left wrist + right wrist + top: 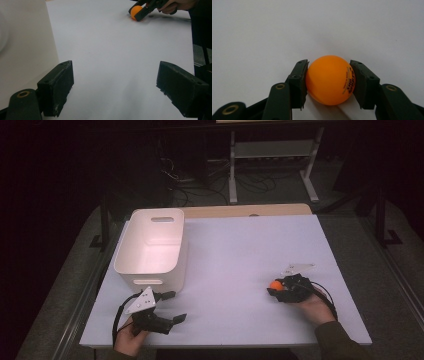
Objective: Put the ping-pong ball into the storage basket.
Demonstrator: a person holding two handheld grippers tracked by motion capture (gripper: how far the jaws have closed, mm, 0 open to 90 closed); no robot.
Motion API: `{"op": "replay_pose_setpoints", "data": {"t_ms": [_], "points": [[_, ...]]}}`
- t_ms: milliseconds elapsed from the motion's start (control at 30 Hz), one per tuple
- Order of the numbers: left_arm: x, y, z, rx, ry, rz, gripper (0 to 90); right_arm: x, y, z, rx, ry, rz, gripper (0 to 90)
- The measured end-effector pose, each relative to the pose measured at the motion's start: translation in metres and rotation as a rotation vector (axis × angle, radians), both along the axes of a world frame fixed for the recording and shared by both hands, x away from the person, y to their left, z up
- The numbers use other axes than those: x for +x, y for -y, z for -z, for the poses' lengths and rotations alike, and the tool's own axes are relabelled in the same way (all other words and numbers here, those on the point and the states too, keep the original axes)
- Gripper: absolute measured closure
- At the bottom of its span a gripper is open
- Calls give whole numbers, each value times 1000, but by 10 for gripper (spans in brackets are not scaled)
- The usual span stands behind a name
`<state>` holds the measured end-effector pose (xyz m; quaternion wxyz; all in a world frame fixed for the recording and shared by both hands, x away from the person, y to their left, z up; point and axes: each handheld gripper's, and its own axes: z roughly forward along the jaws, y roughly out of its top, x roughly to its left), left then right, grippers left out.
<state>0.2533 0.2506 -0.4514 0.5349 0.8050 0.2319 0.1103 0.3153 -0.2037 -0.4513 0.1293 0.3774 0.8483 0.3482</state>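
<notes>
— Jaws first: how do they stand on each side?

— Right gripper (278, 288) has its jaws clamped on the ball (330, 79), one pad pressed to each side of it. Left gripper (169, 307) has its jaws wide apart with nothing between them, just bare desk showing in the gap.

— Now the scene, biggest thing down.

— White desk (240, 255) takes up most of the high view, lit against a dark room. On its left part stands a white bin (150, 247), open at the top, with a slot handle in the far wall and another in the near one. Its inside looks bare as far as I can see.

— Where are the hands?

— Left hand (131, 334) holds its gripper at the near left edge of the desk, just in front of the bin, with the jaws pointing right. Right hand (312, 305) holds its gripper at the near right, well apart from the bin, with the jaws pointing left.

— And the ball?

— Orange, small, with dark print on one side. It sits low on the desk's right part, held between the right jaws; whether it touches the surface I cannot tell. From the left gripper view it shows far off, at the top, in the other gripper's jaws.
</notes>
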Motion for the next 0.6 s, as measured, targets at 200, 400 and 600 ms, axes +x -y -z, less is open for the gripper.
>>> {"op": "replay_pose_setpoints", "data": {"t_ms": [200,400,600], "points": [[0,0,0,-1,1,0,141,0,1,-1,5,1,2,491],[0,0,0,2,1,-1,142,0,0,-3,15,0,0,491],[0,0,0,0,-2,-3,142,0,-1,-4,24,-2,-4,491]]}}
